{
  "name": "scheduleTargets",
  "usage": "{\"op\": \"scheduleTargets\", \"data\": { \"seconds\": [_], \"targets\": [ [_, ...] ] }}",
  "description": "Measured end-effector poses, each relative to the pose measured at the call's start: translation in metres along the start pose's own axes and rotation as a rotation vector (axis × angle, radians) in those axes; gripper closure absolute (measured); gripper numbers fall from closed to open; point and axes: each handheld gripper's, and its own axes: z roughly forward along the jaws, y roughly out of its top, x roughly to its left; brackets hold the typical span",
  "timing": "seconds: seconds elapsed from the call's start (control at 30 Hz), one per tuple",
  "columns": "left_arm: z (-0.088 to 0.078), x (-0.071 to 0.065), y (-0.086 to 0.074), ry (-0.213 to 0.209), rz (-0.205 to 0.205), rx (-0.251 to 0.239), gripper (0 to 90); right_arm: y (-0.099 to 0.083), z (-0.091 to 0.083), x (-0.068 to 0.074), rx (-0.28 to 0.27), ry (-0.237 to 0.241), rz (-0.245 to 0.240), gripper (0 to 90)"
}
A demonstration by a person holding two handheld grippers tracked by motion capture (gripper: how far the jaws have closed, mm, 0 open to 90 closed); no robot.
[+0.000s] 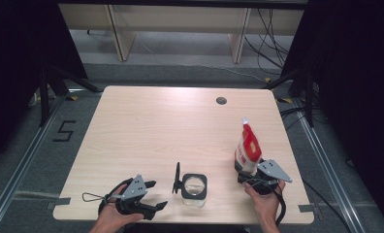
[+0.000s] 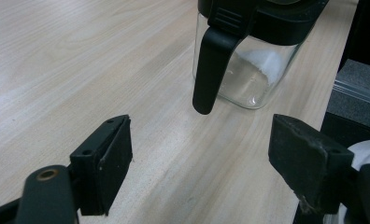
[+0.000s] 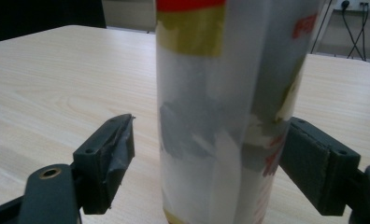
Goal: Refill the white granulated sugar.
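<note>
On my left, the left gripper [image 1: 153, 194] sits low at the near edge of the desk [image 1: 146, 121], its fingers [image 2: 103, 163] spread wide and holding nothing; in the left gripper view they point toward the glass jar [image 1: 194, 191], which stands just beyond them and apart from both pads; the jar's black lid [image 1: 177, 178] is flipped up and hangs from its hinge on the side facing that gripper, so the mouth is open; a little white powder lies in the bottom of the glass [image 2: 262, 60].

Moving right, the pouch [image 1: 248, 148], red and white with a pale spout at its top, stands upright on the desk near the right edge; the right gripper [image 1: 248, 170] is at its base; in the right gripper view the fingers [image 3: 110, 154] stand wide on either side of the pouch [image 3: 220, 116], and I see a gap at the left pad; whether the right pad touches, I cannot tell.

I judge the step in hand to be the grasp of the pouch, ahead of a pour into the jar; the grip is not yet made. Next I would close the right fingers on the lower body of the pouch, gently, since it will buckle; then lift and carry it left over the jar's mouth; the left gripper could steady the jar.
</note>
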Motion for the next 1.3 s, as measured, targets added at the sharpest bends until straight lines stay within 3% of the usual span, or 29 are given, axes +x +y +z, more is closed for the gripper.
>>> {"op": "scheduleTargets", "data": {
  "seconds": [0.1,0.23,0.27,0.3,0.33,0.37,0.4,0.53,0.63,0.67,0.73,0.8,0.83,0.87,0.9,1.3],
  "targets": [
    [0.000,0.001,0.000,0.002,0.021,0.001,21.4,0.000,0.001,0.001,-0.026,-0.022,0.001,23.8],
    [0.000,0.000,0.000,0.000,0.001,-0.002,21.5,0.000,0.004,0.000,-0.042,-0.029,0.015,24.4],
    [0.000,0.000,0.000,0.001,0.007,0.000,21.5,0.001,0.004,0.001,-0.023,-0.028,0.025,24.3],
    [0.000,0.000,0.000,0.000,0.001,-0.001,21.5,0.000,0.005,0.000,-0.015,-0.055,0.002,24.4],
    [0.000,0.001,0.000,-0.001,0.018,-0.004,21.5,0.000,0.006,0.000,-0.026,-0.035,0.011,24.4],
    [0.000,0.002,0.001,-0.003,0.031,-0.005,21.5,-0.001,0.008,0.001,-0.031,-0.054,0.011,24.4],
    [0.000,0.000,0.000,-0.002,-0.001,-0.007,21.5,-0.001,0.009,0.002,-0.031,-0.045,0.016,24.2],
    [0.000,0.000,-0.001,0.006,-0.001,-0.019,21.6,-0.003,0.012,0.002,-0.034,-0.078,-0.012,26.3],
    [0.000,0.001,0.000,0.003,0.009,-0.011,21.6,-0.005,0.015,-0.001,-0.063,-0.068,-0.022,27.3],
    [-0.001,0.001,0.000,-0.005,0.005,-0.003,21.6,-0.006,0.014,0.002,-0.046,-0.083,0.019,27.3],
    [-0.001,0.002,0.000,-0.003,0.006,-0.001,21.6,-0.006,0.017,0.000,-0.060,-0.076,-0.028,27.5],
    [-0.001,0.002,0.000,-0.004,0.002,-0.004,21.6,-0.007,0.017,0.002,-0.072,-0.092,-0.011,28.5],
    [-0.001,0.002,0.000,-0.005,0.002,-0.003,21.7,-0.007,0.018,0.001,-0.066,-0.076,-0.026,28.8],
    [-0.001,0.001,0.000,-0.004,0.003,-0.005,21.6,-0.007,0.017,0.003,-0.058,-0.088,0.013,30.1],
    [-0.001,0.002,0.000,-0.007,0.012,0.000,21.7,-0.008,0.018,0.003,-0.074,-0.086,0.017,31.1],
    [0.000,0.001,-0.001,0.001,0.003,-0.016,21.8,-0.010,0.025,-0.001,-0.074,-0.095,-0.004,31.8]
  ]
}}
